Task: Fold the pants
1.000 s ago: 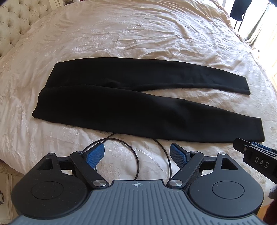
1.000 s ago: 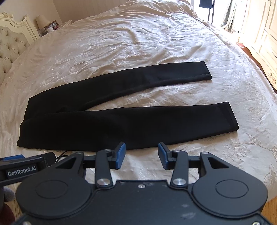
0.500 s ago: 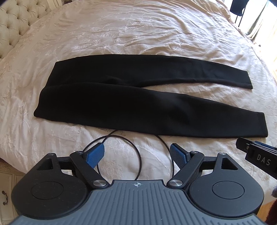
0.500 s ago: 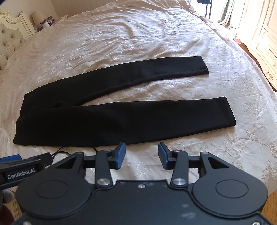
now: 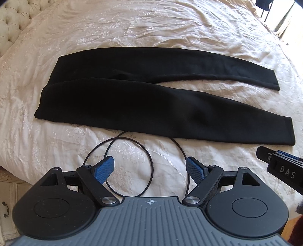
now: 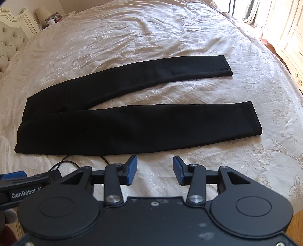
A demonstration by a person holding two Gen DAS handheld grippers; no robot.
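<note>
While both views have drifted slightly closer to the pants (image 5: 144, 106), I keep the left gripper (image 5: 150, 168) and right gripper (image 6: 155, 169) apart, empty, short of their near edge; folding hasn't begun.

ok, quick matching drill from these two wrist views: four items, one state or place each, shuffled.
Items:
1. black pants
2. black cable
3. left gripper
4. tufted headboard

States:
A. looped on the bedspread, just in front of the pants
B. open, fingers holding nothing
C. at the bed's far left edge
D. spread flat, legs apart at the hems

Pairs: 1-D, 2-A, 3-B, 4-C
</note>
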